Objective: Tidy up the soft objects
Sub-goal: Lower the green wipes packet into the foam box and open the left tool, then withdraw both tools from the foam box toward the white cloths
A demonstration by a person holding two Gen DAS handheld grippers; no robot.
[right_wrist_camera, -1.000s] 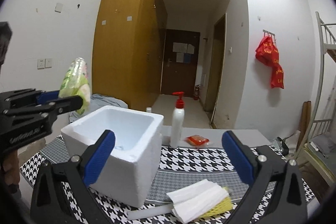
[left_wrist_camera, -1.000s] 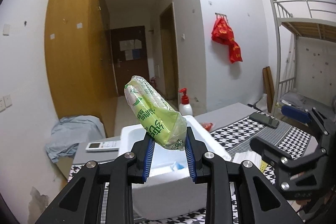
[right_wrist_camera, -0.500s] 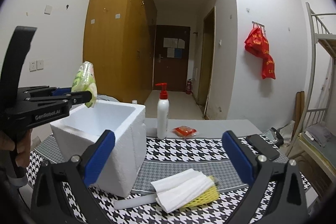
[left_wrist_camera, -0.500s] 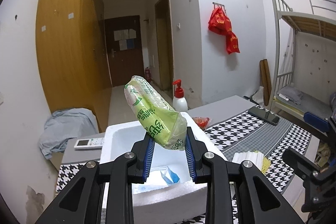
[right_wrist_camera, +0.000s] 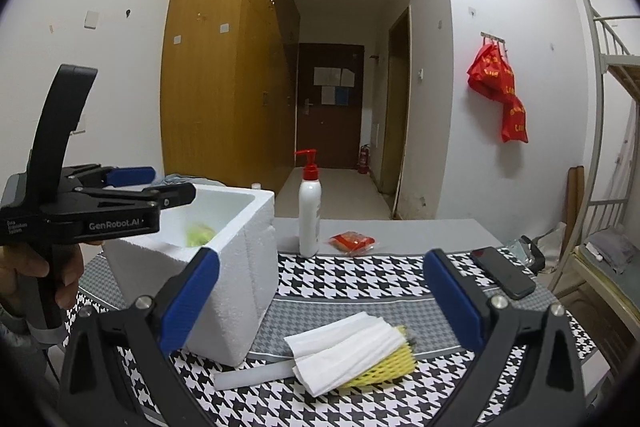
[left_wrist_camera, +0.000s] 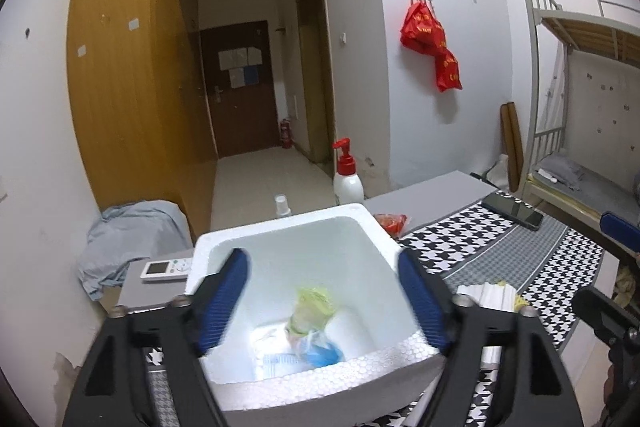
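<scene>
Jaws of my left gripper (left_wrist_camera: 322, 301) had just swung apart and stood wide, nothing between them; the green packet (left_wrist_camera: 312, 311) lay inside the white foam box (left_wrist_camera: 280, 231), blurred, on top of a blue-and-white pkg at the bottom. From the right wrist view, the left gripper (right_wrist_camera: 172, 187) hung over the box's (right_wrist_camera: 244, 259) near-left rim, a hand (right_wrist_camera: 36, 267) on its handle, and the packet (right_wrist_camera: 199, 235) showed as a green smear inside. Right gripper (right_wrist_camera: 320, 291) jaws were spread too, empty, above the checked cloth (right_wrist_camera: 352, 279) on the surface. Just in front of them sat folded white tissues (right_wrist_camera: 344, 347) over a yellow foam net (right_wrist_camera: 384, 363), w/ a white foam strip (right_wrist_camera: 252, 375) beside, all near the box's front corner. Behind: pump bottle (right_wrist_camera: 309, 211) upright next to the box, red packet (right_wrist_camera: 352, 241) just right of it, phone (right_wrist_camera: 502, 277) further right. Left wrist view also showed a remote (left_wrist_camera: 166, 268) left of the box.
</scene>
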